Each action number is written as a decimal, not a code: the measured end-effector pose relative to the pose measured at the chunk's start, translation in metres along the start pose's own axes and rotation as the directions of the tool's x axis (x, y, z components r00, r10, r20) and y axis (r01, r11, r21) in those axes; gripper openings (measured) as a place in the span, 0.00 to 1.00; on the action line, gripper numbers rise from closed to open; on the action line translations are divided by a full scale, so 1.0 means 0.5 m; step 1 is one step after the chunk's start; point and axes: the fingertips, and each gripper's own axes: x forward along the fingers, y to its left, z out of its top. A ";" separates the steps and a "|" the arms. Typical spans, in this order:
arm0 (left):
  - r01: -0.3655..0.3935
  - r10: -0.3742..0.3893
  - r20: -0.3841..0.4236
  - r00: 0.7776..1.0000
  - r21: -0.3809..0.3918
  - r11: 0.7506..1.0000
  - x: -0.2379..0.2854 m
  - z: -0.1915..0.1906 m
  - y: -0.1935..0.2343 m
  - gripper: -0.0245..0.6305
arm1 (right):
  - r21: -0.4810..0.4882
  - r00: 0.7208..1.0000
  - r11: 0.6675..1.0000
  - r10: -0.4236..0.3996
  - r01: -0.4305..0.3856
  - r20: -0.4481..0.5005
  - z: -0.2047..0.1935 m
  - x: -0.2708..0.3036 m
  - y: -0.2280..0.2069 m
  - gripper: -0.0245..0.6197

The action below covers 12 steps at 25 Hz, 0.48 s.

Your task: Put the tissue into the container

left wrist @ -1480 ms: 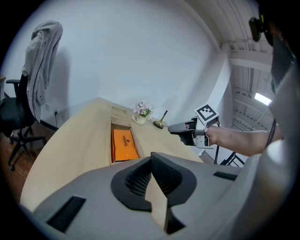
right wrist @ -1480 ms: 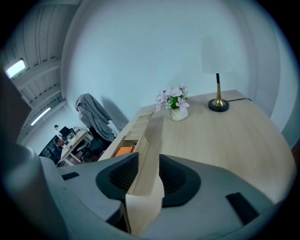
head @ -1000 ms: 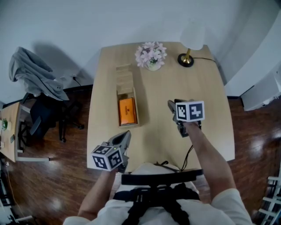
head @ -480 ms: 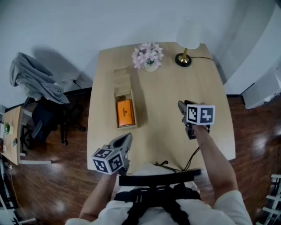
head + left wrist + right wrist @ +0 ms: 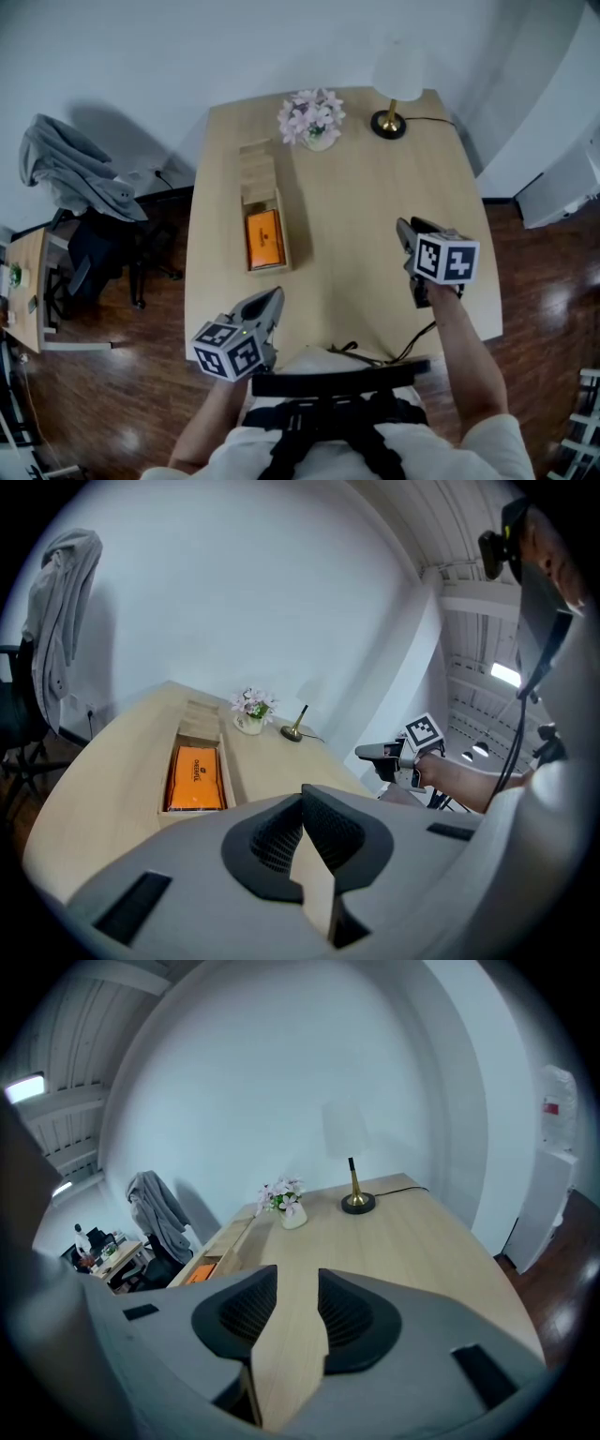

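Observation:
An orange tissue pack [image 5: 264,238] lies flat inside the near end of a long open wooden container [image 5: 260,178] on the left half of the light wood table [image 5: 356,197]. In the left gripper view the tissue pack [image 5: 195,777] rests in the container [image 5: 231,778] ahead and to the left. My left gripper [image 5: 272,300] hovers at the table's near edge, shut and holding nothing. My right gripper [image 5: 406,230] is over the table's right side, well apart from the container, open with only bare table between its pads [image 5: 345,1312].
A vase of pink flowers [image 5: 312,120] and a brass lamp with a white shade [image 5: 394,84] stand at the far edge. A black cable [image 5: 412,323] hangs off the near edge. A chair draped with grey clothing [image 5: 75,178] stands left of the table.
My right gripper has drawn back to the right and toward the near edge, away from the container. The left gripper has stayed nearly where it was.

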 end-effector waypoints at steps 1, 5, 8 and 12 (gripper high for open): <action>0.002 -0.002 -0.001 1.000 0.000 1.000 -0.001 0.001 -0.003 0.04 | -0.002 1.000 1.000 -0.003 0.004 0.007 0.000 -0.007 -0.001 0.23; 0.008 -0.008 0.000 1.000 0.000 1.000 -0.008 0.001 -0.011 0.04 | 0.005 1.000 1.000 -0.004 0.004 0.022 -0.013 -0.030 -0.002 0.20; 0.012 -0.012 -0.006 1.000 0.001 1.000 -0.014 -0.003 -0.013 0.04 | 0.019 1.000 1.000 0.004 -0.005 0.026 -0.024 -0.044 0.002 0.19; 0.021 -0.021 -0.023 1.000 -0.013 1.000 -0.016 -0.008 -0.014 0.04 | 0.009 0.999 1.000 0.007 -0.007 0.044 -0.033 -0.065 0.014 0.16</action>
